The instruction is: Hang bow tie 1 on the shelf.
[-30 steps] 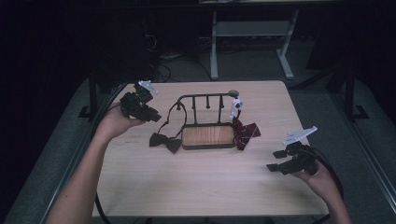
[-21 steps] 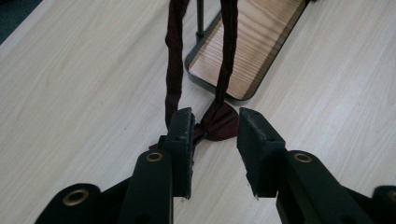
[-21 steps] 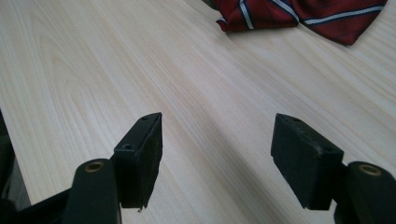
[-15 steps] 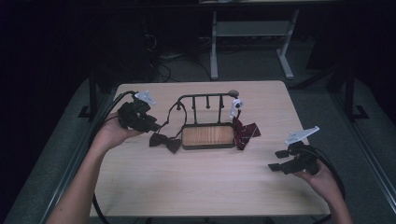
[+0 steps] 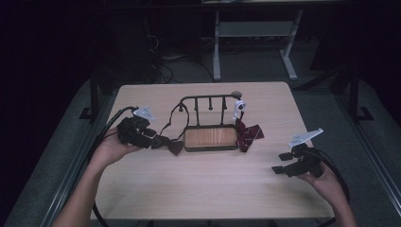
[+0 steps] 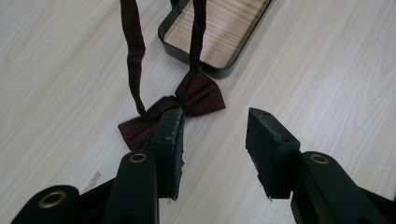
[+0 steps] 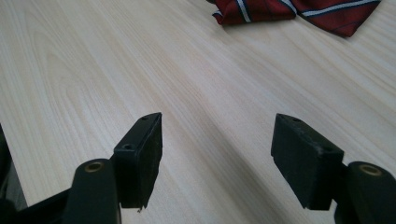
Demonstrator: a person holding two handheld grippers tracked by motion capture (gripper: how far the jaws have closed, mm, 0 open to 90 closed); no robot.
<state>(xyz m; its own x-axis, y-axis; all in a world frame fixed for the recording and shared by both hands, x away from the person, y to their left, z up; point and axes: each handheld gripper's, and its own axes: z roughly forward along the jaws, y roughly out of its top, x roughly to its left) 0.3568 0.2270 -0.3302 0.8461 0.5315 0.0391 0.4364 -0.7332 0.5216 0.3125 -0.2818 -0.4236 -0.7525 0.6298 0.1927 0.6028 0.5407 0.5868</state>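
A dark maroon bow tie lies on the table left of a black rack with a wooden base. Its strap runs up toward the rack's bar. My left gripper hovers just over the bow tie's near wing, jaws open, nothing between them. A red striped tie lies at the rack's right end, below a small white figure. My right gripper stands open above bare table at the right.
The light wooden table has open surface in front of the rack. Cables trail from both grippers. The floor around is dark, with a white metal frame behind the table.
My left gripper has come down and toward the front, from near the table's left back to right over the bow tie. The right gripper has barely moved.
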